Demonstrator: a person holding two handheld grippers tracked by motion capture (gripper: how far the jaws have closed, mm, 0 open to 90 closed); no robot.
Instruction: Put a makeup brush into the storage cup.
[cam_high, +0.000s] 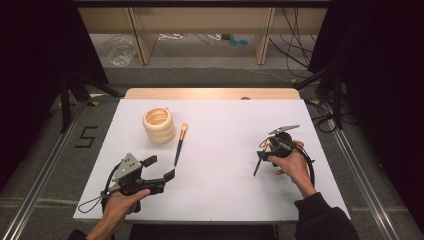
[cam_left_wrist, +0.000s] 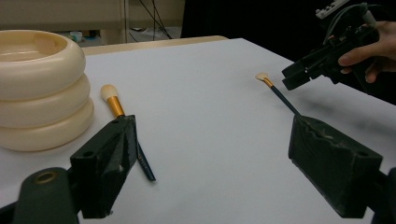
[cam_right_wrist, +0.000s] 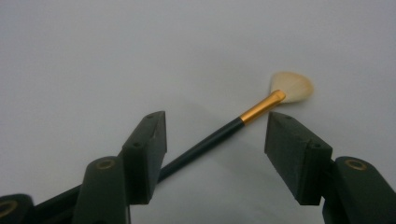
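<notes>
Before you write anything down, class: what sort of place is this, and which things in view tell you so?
Probably a lab or recording studio, not a home. A white table stands between black curtains, loose cables trail over the floor behind, and a person works with a handheld claw in each hand.

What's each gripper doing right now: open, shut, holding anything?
Left gripper: open, holding nothing.
Right gripper: open, jaws either side of the fan brush lying on the table, not gripping it.
</notes>
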